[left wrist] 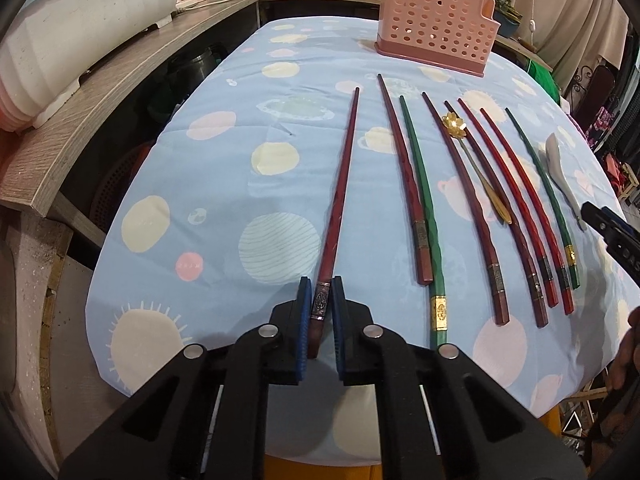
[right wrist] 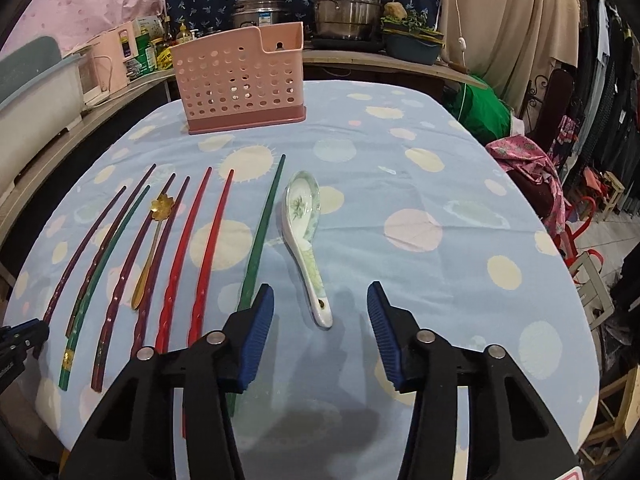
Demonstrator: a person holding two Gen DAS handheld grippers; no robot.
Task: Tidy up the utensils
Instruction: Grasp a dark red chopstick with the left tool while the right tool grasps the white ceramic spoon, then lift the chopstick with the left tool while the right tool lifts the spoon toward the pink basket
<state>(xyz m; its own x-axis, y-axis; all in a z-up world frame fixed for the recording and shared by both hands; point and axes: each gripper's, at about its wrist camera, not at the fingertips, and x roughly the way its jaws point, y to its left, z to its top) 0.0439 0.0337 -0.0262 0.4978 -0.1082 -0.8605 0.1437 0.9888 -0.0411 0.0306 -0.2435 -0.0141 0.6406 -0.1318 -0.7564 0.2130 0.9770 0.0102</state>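
Pink perforated holder [right wrist: 240,80], red, maroon and green chopsticks [right wrist: 200,248], gold spoon [right wrist: 150,248], blue dotted tablecloth [right wrist: 400,200].

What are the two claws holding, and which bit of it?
The left claw pinches the dark red chopstick at its thick end, by the metal band. The right claw is open, holding nothing.

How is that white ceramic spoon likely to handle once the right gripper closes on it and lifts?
The ceramic spoon looks glazed and glossy, so it may slip between the right gripper pads. Its bowl is much broader than its handle, so a grip near the handle end would probably let the bowl droop. Being ceramic, it is stiff but likely to chip if dropped.
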